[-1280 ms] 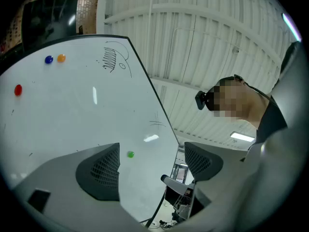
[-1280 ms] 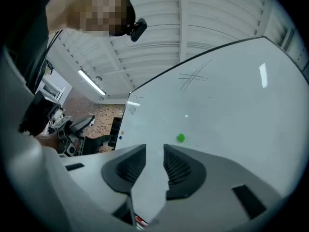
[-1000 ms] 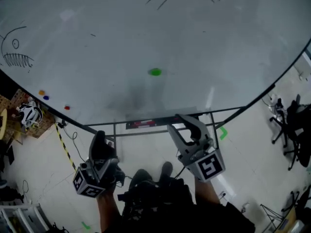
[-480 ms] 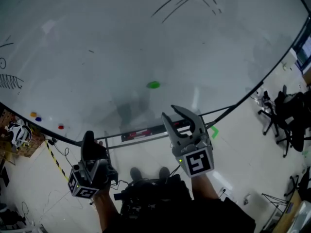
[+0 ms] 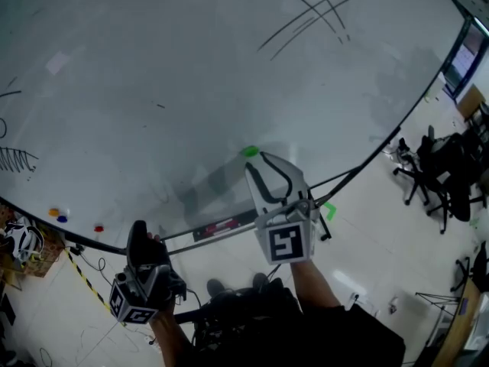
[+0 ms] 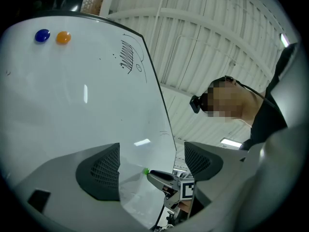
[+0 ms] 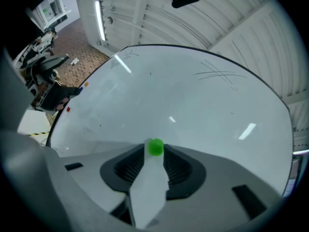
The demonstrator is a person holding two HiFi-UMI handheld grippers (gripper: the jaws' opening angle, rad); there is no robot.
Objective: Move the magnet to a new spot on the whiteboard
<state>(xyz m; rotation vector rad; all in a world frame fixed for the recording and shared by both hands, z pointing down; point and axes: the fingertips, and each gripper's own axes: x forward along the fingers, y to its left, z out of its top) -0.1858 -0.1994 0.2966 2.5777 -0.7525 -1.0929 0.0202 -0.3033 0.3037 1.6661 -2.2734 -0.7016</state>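
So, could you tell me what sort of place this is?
Probably a lab or workshop space: a big whiteboard on a stand, office chairs off to the side, and a ribbed ceiling with strip lights.

magnet point(image 7: 155, 147): green | whiteboard point(image 7: 203, 105): white, black scribbles | floor point(image 5: 382, 239): pale grey

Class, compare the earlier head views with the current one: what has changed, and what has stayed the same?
The right gripper rose from below the whiteboard's lower edge to the green magnet. Its jaws have just been opening, with the magnet at their tips, ungripped. The left gripper stayed low, open and empty; the magnet has not shifted.
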